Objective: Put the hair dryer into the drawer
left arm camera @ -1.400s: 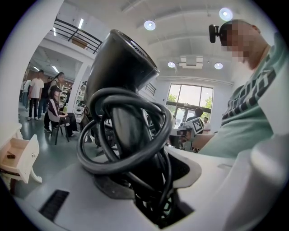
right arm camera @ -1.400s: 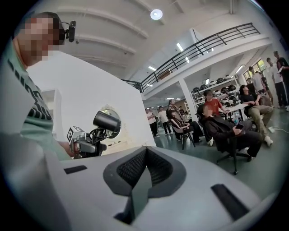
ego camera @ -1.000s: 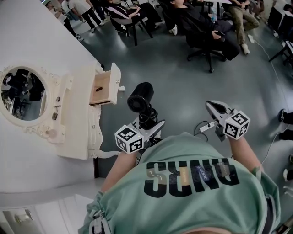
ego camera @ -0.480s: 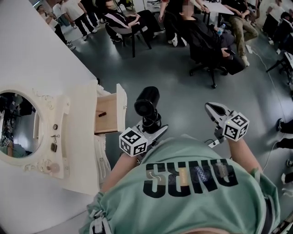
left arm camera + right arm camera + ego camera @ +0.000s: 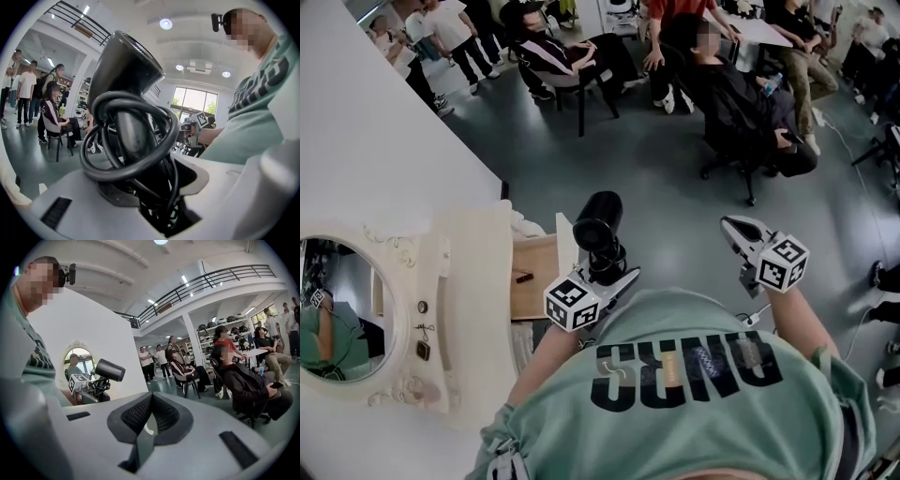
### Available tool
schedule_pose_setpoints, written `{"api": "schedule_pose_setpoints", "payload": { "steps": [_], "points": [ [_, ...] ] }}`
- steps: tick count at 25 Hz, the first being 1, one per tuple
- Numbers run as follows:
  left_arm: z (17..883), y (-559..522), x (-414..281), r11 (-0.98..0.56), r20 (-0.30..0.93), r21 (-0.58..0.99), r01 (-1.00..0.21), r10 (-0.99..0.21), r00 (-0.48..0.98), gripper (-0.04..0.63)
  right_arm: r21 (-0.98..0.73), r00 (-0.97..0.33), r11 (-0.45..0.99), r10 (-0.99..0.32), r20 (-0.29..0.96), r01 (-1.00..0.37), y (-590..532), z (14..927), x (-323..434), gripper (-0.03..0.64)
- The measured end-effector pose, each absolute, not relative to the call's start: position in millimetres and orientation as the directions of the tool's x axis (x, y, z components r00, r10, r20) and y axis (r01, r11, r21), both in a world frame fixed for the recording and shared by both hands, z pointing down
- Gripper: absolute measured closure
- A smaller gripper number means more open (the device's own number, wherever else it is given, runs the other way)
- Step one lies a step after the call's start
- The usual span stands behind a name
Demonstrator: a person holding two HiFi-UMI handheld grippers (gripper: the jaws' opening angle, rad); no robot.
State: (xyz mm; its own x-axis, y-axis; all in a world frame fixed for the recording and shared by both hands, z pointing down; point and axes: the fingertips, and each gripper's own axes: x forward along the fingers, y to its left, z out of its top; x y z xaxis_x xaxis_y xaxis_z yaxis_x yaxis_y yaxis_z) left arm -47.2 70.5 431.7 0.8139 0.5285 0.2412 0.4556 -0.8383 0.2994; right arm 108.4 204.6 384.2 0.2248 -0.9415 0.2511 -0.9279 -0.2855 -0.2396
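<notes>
Black hair dryer [image 5: 598, 225], cord looped round its handle, stands upright in the left claw [image 5: 607, 270], which is clamped on the handle, barrel toward 12 o'clock. Open wooden drawer [image 5: 536, 295] of the cream carved tabletop [image 5: 478, 281] sits just at the dryer's 9 o'clock; the dryer is outside it. Right claw [image 5: 737, 230], well apart at 3 o'clock, is pinched together with nothing in it.

We see a black hair dryer [image 5: 598, 225] with a black cord [image 5: 131, 140]. The left gripper [image 5: 607, 272] and right gripper [image 5: 736, 227] are pale grey, their cubes patterned in black-and-white squares. The dressing table [image 5: 478, 272] is cream and the drawer [image 5: 539, 292] tan inside. Our shirt [image 5: 694, 417] is mint green with dark letters. The floor [image 5: 675, 178] is grey-green.
</notes>
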Motion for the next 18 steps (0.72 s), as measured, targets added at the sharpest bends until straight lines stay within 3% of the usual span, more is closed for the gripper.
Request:
{"api": "schedule_pose_setpoints", "payload": {
  "steps": [10, 18],
  "points": [
    [440.9, 53.9, 68.7, -0.899, 0.284, 0.28, 0.338, 0.414, 0.865, 0.39, -0.271, 0.111, -0.162, -0.975, 0.195, -0.949, 174.8, 399.7, 252.1, 0.623],
    [414.4, 51.7, 198.8, -0.926, 0.226, 0.323, 0.196, 0.277, 0.934, 0.39, -0.234, -0.04, 0.002, -0.987, 0.158, -0.972, 144.9, 365.6, 387.1, 0.623]
  ]
}}
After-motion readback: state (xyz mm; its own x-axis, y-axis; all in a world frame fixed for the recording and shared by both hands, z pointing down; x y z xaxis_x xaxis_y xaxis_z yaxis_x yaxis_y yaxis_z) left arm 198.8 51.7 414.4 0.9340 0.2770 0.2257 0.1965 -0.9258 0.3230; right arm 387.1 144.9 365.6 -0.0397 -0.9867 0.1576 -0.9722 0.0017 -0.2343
